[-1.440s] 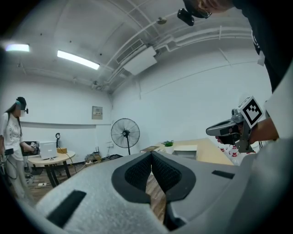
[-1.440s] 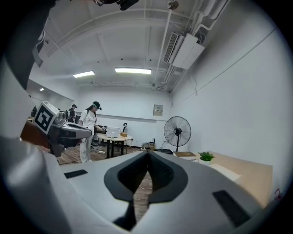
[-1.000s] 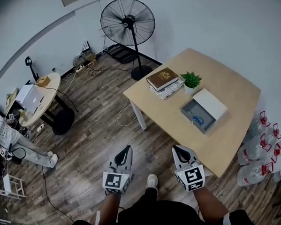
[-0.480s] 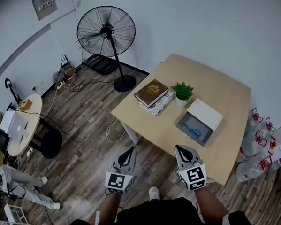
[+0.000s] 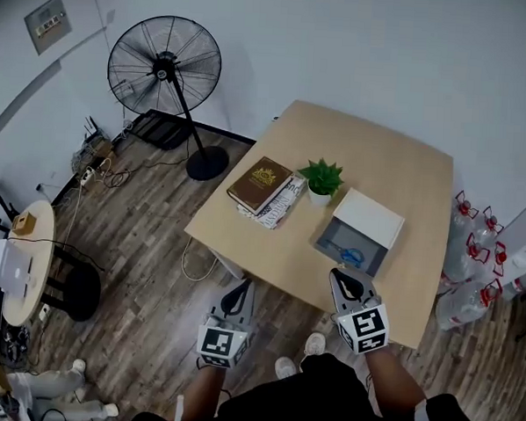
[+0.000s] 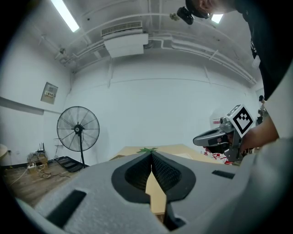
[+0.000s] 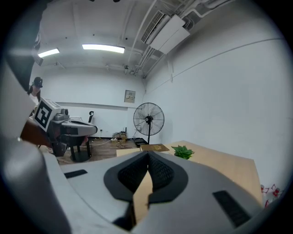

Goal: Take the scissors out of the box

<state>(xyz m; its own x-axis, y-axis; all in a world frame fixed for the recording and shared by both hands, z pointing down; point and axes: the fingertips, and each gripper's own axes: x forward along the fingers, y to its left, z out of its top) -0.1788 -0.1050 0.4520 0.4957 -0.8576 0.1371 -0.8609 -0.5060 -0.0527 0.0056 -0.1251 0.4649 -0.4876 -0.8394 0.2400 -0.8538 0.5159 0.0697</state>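
A pale wooden surface [image 5: 388, 163] stands in the corner of a white-walled room with a dark plank floor [image 5: 147, 234]. Near its front edge lies an open grey box [image 5: 330, 238], its white lid [image 5: 368, 218] folded back on the far side. The blue-handled scissors [image 5: 349, 255] lie inside the box. Just left of the box is a small potted plant [image 5: 321, 180], and beside that a brown book [image 5: 259, 183] rests on a stack of papers [image 5: 279, 208].

A tall black fan [image 5: 165, 68] stands on the floor left of the surface. Farther left is a round table [image 5: 18, 267], with cables [image 5: 94, 161] along the wall. Clear water bottles [image 5: 472, 247] with red caps cluster on the floor at the surface's right side. A strip light [image 6: 66, 14] and an air-conditioning unit [image 6: 124, 43] hang overhead.

The left gripper [image 5: 239, 288] is over the floor, short of the surface, jaws together and empty. The right gripper [image 5: 346, 276] reaches over the surface's front edge, near the box, jaws likewise closed on nothing.
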